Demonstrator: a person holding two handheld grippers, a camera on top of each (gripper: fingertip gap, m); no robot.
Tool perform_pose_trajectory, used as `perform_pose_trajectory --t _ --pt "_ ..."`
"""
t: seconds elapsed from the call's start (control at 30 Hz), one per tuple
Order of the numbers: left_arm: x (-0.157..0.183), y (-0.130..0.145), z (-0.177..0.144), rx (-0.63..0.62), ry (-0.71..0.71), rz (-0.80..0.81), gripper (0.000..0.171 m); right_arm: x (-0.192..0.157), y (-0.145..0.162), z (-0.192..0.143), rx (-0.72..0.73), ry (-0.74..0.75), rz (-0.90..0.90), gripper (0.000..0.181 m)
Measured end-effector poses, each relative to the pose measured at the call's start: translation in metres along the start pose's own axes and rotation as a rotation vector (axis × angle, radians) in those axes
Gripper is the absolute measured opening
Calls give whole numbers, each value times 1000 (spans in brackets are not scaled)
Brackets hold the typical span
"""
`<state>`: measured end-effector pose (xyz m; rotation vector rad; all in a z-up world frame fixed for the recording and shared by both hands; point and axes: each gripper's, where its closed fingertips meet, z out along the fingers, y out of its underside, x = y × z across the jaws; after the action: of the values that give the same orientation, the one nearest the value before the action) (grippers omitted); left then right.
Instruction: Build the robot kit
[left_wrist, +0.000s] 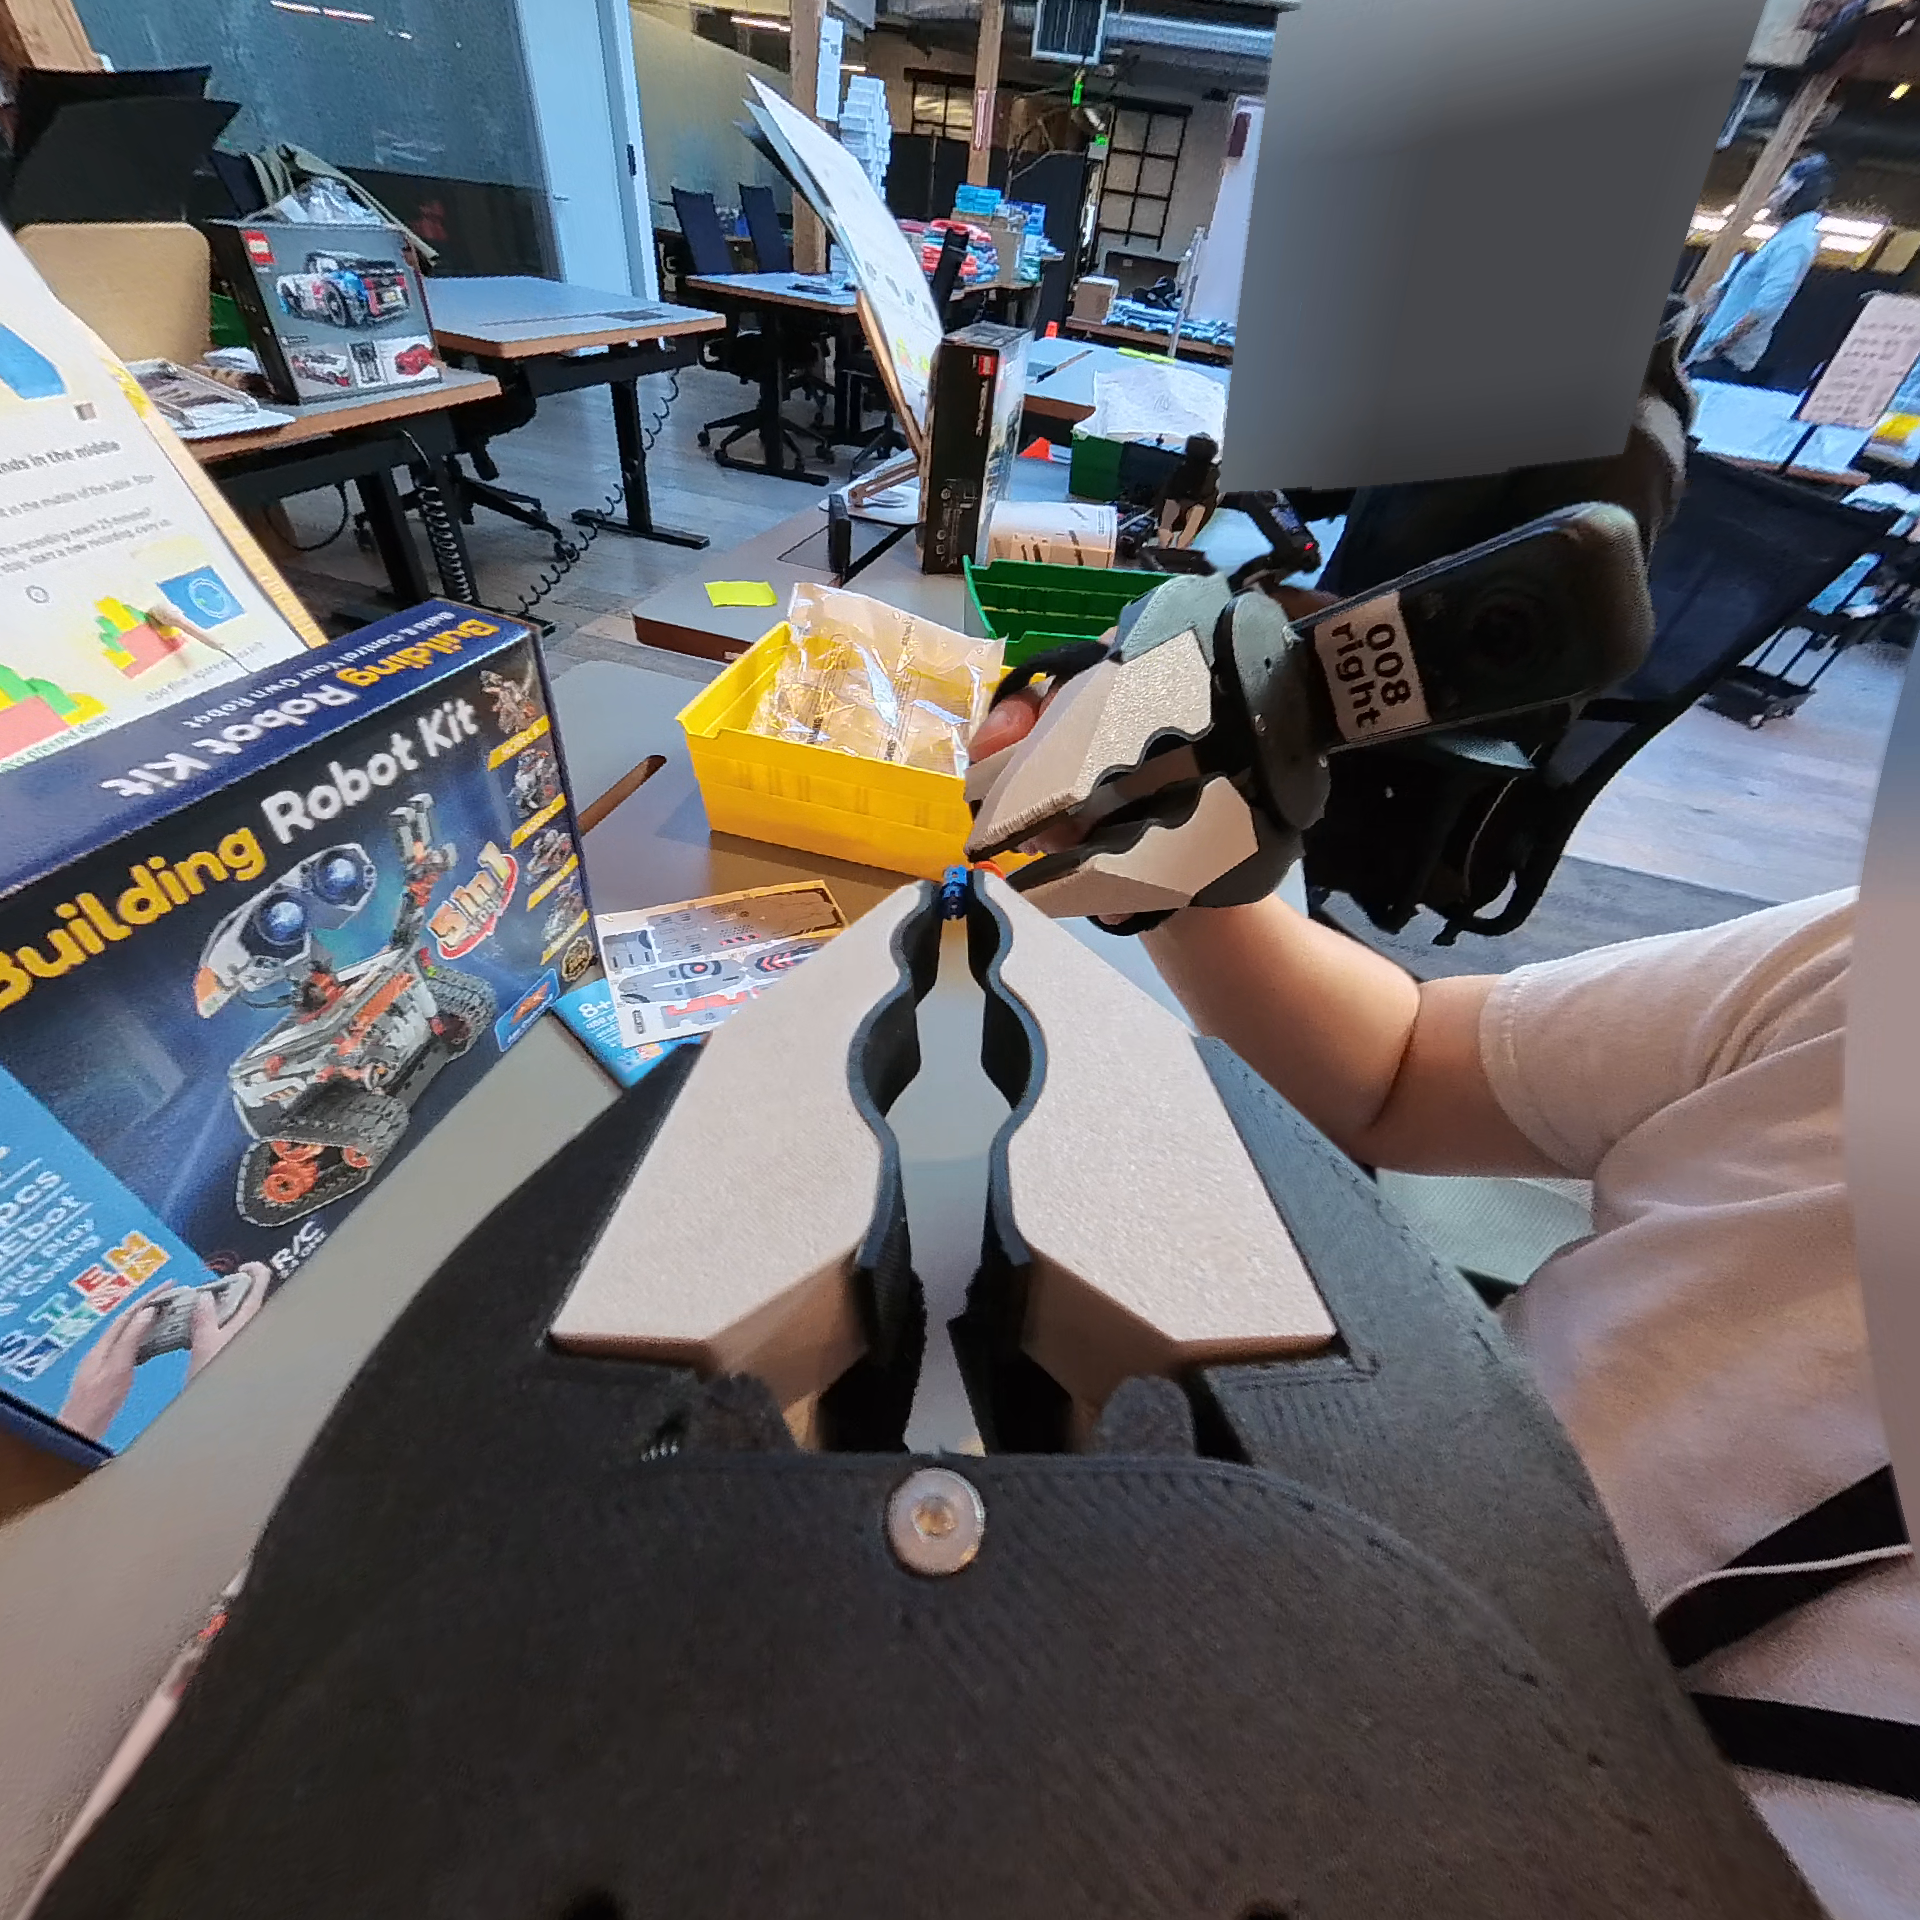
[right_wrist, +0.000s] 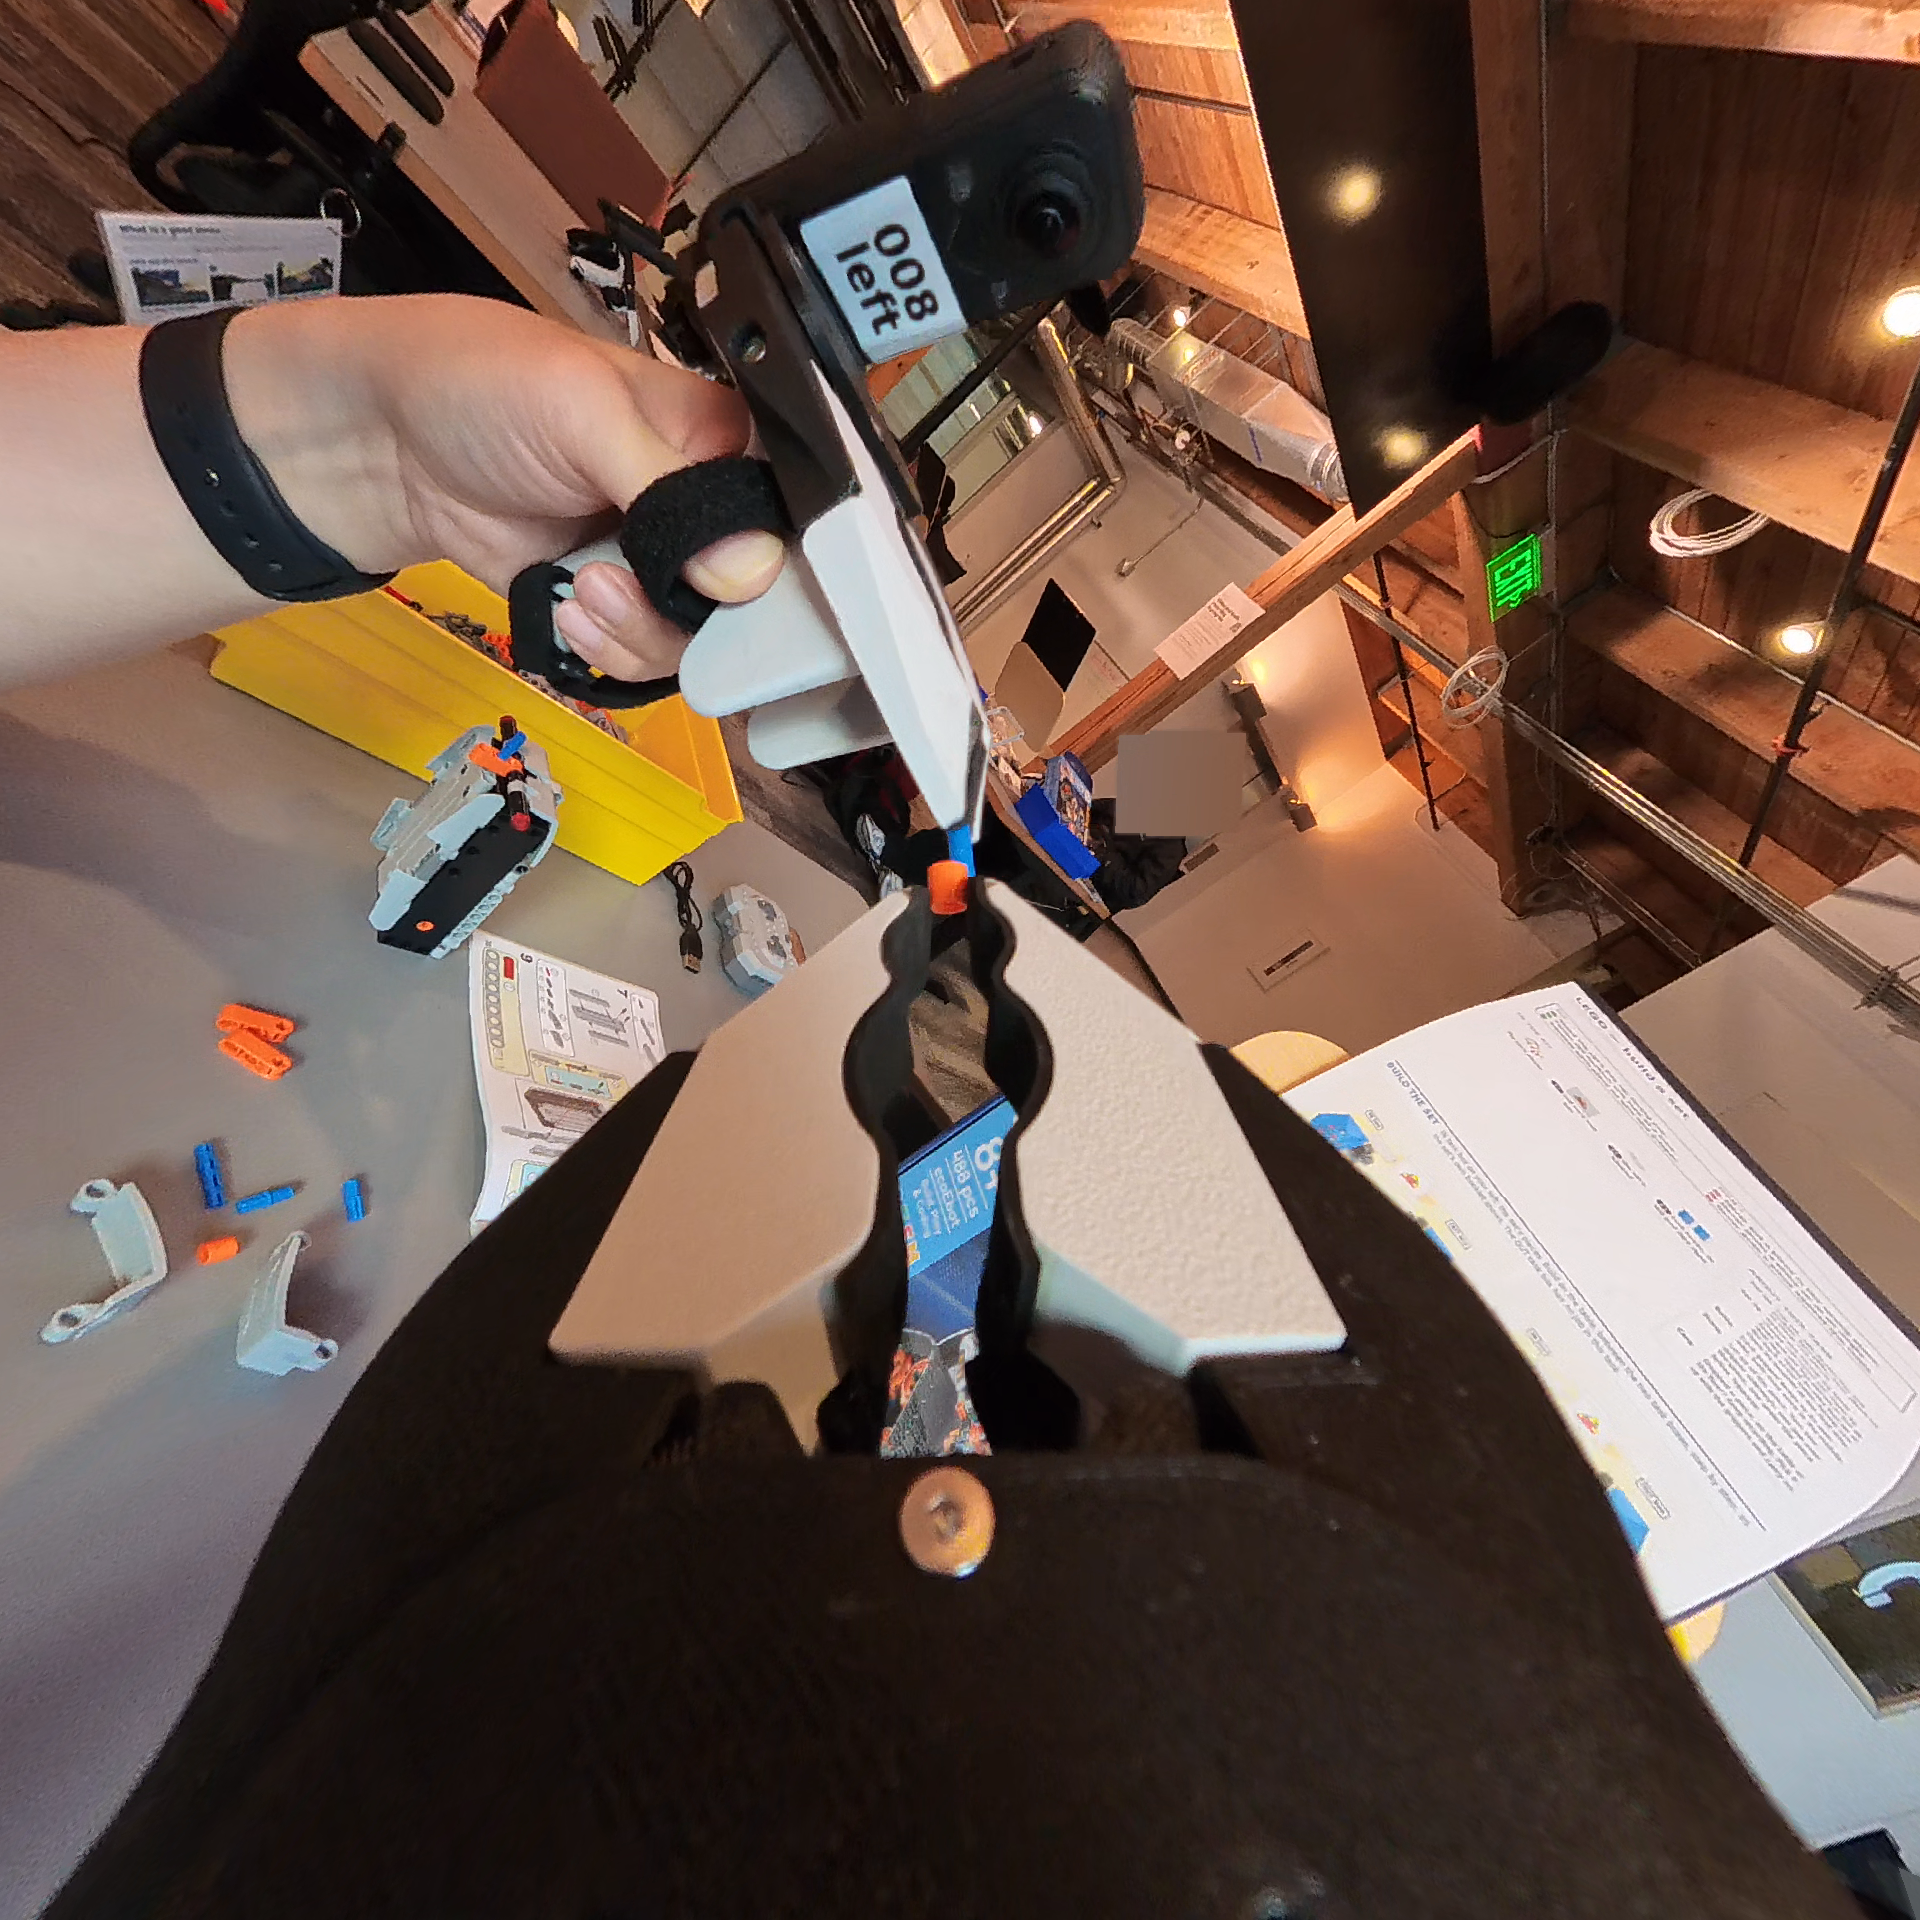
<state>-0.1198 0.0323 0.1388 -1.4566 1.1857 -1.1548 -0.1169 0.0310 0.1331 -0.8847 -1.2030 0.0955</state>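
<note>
My left gripper (left_wrist: 953, 896) is shut on a small blue pin (left_wrist: 953, 900), held in the air above the table. My right gripper (right_wrist: 948, 891) is shut on a small orange bush (right_wrist: 944, 886). The two tips meet: in the right wrist view the blue pin (right_wrist: 961, 840) sticks out of the left gripper (right_wrist: 961, 816) and touches the orange bush. In the left wrist view the right gripper (left_wrist: 992, 857) comes in from the right with an orange bit at its tip. A part-built grey and black model (right_wrist: 462, 842) lies on the table.
A yellow bin (left_wrist: 821, 790) with a plastic bag stands behind the grippers. A robot kit box (left_wrist: 281, 966) and a sticker sheet (left_wrist: 717, 951) are on the left. Loose orange, blue and grey parts (right_wrist: 249, 1039), an instruction booklet (right_wrist: 551, 1049) and a grey controller (right_wrist: 753, 935) lie on the grey table (right_wrist: 156, 935). Only a small space, under 4 cm, lies between the two pairs of fingers.
</note>
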Motion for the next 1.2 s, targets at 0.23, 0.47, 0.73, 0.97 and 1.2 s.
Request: perform_pose_trajectory --t 0.23,0.47,0.73,0.97,1.2 --pt "8 -8 -4 59 96 -63 3 7 -1 -5 50 -17 112 4" --pt "6 -5 -1 44 75 -53 3 4 -4 -4 49 -24 95 4" --pt "7 -6 -2 44 76 -45 3 5 -3 -4 30 -17 71 5" --pt "7 -4 0 32 74 -40 3 4 -6 -4 29 -18 64 5" --pt "9 -2 1 21 91 -44 3 2 -5 -4 13 -15 28 5"
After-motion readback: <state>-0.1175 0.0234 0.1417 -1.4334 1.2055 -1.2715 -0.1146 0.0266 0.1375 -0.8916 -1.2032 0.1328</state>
